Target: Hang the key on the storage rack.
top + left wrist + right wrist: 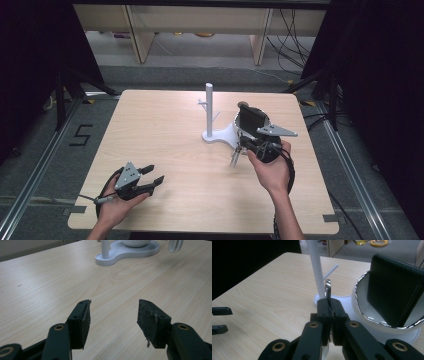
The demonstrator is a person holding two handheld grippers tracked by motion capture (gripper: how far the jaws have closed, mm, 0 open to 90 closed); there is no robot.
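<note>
A white stand (pixel 209 107) with a tall post and side pegs rises from a white base, which also carries a chrome-rimmed bowl (pixel 235 131). In the bowl a black wallet (pixel 249 121) stands on edge. My right gripper (pixel 242 148) hovers just in front of the bowl, shut on a thin metal key ring piece (pixel 327 290) that sticks up between its pads; keys (pixel 234 157) dangle below it. The post (pixel 315 267) and wallet (pixel 394 297) loom close behind the right gripper (pixel 329 305). My left gripper (pixel 154 174) rests open near the front left, nothing between the jaws of the left gripper (pixel 113 315).
The light wooden table (pixel 160 130) has bare surface between the two grippers. The stand's base (pixel 117 253) lies ahead of the left gripper. Black curtains, cables and floor rails surround the table.
</note>
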